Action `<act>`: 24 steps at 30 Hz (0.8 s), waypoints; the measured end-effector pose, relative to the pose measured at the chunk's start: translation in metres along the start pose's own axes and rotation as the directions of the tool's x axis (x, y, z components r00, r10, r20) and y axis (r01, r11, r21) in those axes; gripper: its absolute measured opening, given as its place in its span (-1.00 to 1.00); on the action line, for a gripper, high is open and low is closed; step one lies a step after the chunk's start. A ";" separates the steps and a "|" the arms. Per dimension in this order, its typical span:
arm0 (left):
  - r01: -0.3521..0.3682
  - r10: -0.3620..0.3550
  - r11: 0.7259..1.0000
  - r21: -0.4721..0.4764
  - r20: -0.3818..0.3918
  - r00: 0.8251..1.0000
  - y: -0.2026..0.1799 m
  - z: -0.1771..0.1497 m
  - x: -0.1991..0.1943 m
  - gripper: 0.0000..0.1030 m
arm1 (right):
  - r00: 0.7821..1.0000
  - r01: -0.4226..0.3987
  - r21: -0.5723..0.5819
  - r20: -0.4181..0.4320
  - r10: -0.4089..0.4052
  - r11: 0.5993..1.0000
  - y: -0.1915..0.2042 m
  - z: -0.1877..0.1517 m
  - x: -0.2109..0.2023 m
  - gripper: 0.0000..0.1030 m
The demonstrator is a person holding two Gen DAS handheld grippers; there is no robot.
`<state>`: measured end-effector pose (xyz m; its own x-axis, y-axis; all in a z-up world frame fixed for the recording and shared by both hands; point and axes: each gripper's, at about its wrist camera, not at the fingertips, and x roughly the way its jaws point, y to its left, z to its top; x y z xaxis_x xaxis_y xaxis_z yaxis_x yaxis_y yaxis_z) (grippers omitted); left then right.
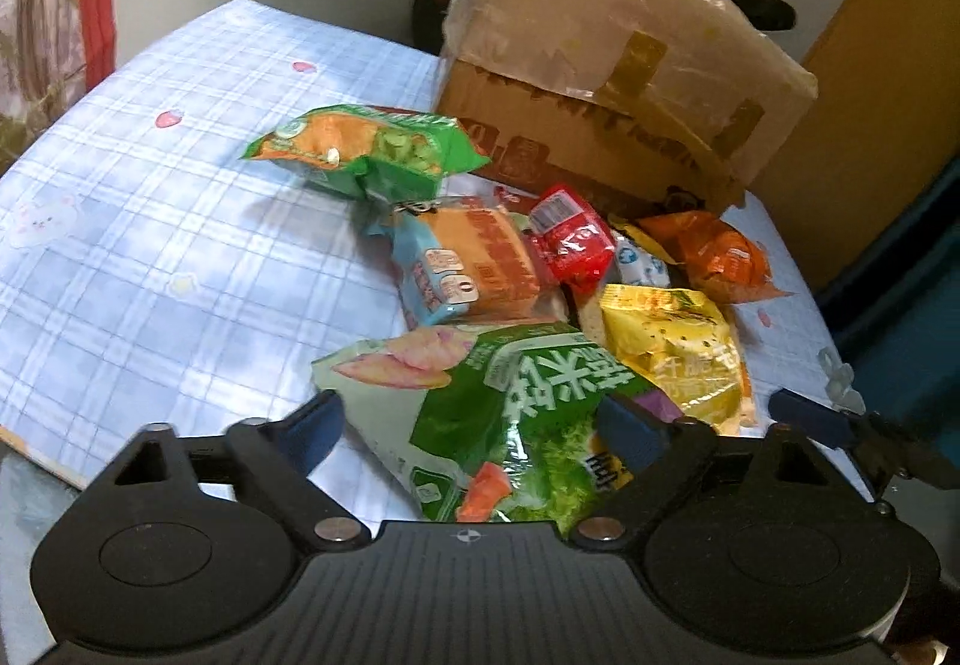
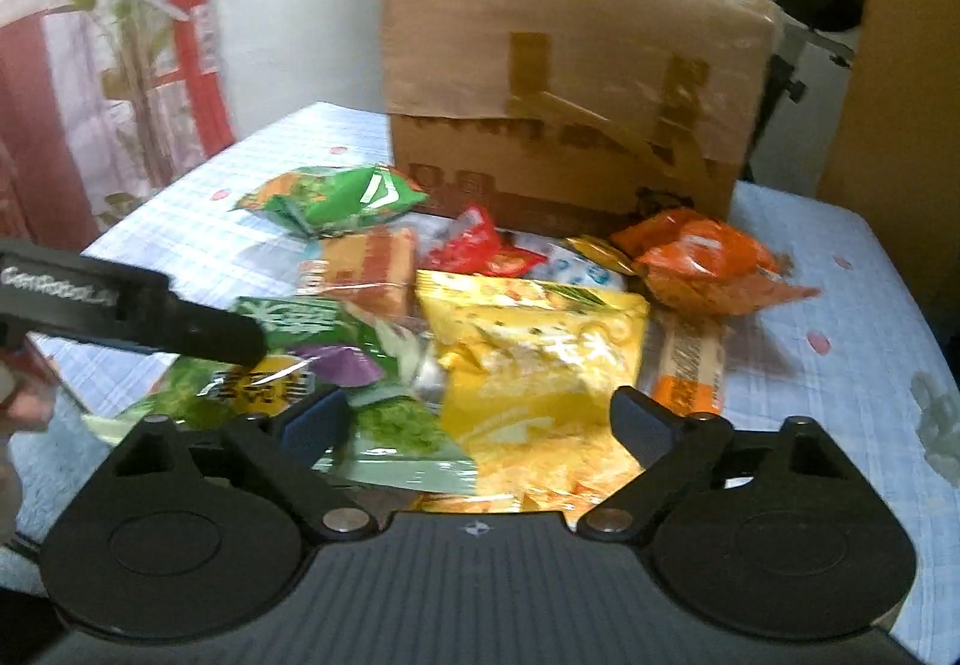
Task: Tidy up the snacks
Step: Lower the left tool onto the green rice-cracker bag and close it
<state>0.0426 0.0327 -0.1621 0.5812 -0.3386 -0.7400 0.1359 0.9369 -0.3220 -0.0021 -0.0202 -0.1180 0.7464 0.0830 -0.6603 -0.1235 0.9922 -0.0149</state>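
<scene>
A heap of snack packets lies on a blue checked cloth (image 1: 150, 221) in front of a taped cardboard box (image 1: 600, 83). My left gripper (image 1: 474, 425) stands open astride the near end of a large green bag (image 1: 528, 383), its pads not clearly pressing. My right gripper (image 2: 480, 419) is open over a yellow bag (image 2: 528, 353), which lies between its fingers. Further back lie a smaller green bag (image 1: 372, 143), a blue-and-orange packet (image 1: 468, 263), a red packet (image 1: 570, 239) and an orange bag (image 1: 720, 257).
The box (image 2: 570, 83) stands at the back of the table, with a black stand behind it. A wide stretch of the cloth runs left of the heap. The left gripper's black body (image 2: 150, 317) reaches in from the left in the right wrist view. A patterned curtain (image 2: 90, 65) hangs far left.
</scene>
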 end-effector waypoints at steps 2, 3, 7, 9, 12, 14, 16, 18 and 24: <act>0.025 -0.025 1.000 0.010 -0.012 1.000 -0.002 0.000 0.001 0.57 | 1.000 -0.029 -0.025 0.005 0.029 0.999 0.004 0.000 -0.001 0.76; 0.037 -0.037 0.999 0.015 -0.018 0.999 -0.002 -0.001 0.001 0.51 | 0.999 -0.053 -0.037 0.005 0.053 0.998 0.006 0.000 0.000 0.74; 0.061 -0.060 0.998 0.029 -0.046 0.997 -0.005 -0.003 0.005 0.47 | 0.990 -0.139 -0.070 -0.015 0.138 0.988 0.013 -0.002 0.003 0.74; 0.069 -0.067 0.997 0.030 -0.063 0.996 -0.005 -0.005 0.007 0.47 | 0.986 -0.167 -0.086 -0.020 0.166 0.982 0.017 -0.005 0.004 0.73; 0.089 -0.086 0.996 0.031 -0.086 0.993 -0.005 -0.007 0.011 0.41 | 0.981 -0.193 -0.114 -0.026 0.192 0.975 0.020 -0.008 0.007 0.73; 0.112 -0.108 0.993 0.031 -0.099 0.989 -0.005 -0.010 0.012 0.30 | 0.976 -0.218 -0.129 -0.032 0.216 0.967 0.021 -0.010 0.009 0.73; 0.112 -0.107 0.993 0.041 -0.107 0.988 -0.006 -0.012 0.014 0.29 | 0.968 -0.252 -0.134 -0.046 0.248 0.958 0.021 -0.012 0.013 0.71; 0.114 -0.108 0.992 0.050 -0.106 0.988 -0.006 -0.013 0.015 0.27 | 0.960 -0.281 -0.131 -0.052 0.276 0.951 0.020 -0.015 0.016 0.67; 0.113 -0.106 0.992 0.060 -0.108 0.989 -0.006 -0.013 0.017 0.22 | 0.934 -0.354 -0.085 -0.076 0.348 0.931 0.016 -0.019 0.026 0.51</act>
<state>0.0413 0.0204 -0.1806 0.4735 -0.4432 -0.7612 0.2480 0.8963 -0.3675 0.0032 -0.0043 -0.1495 0.6047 0.4160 -0.6792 -0.4345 0.8870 0.1564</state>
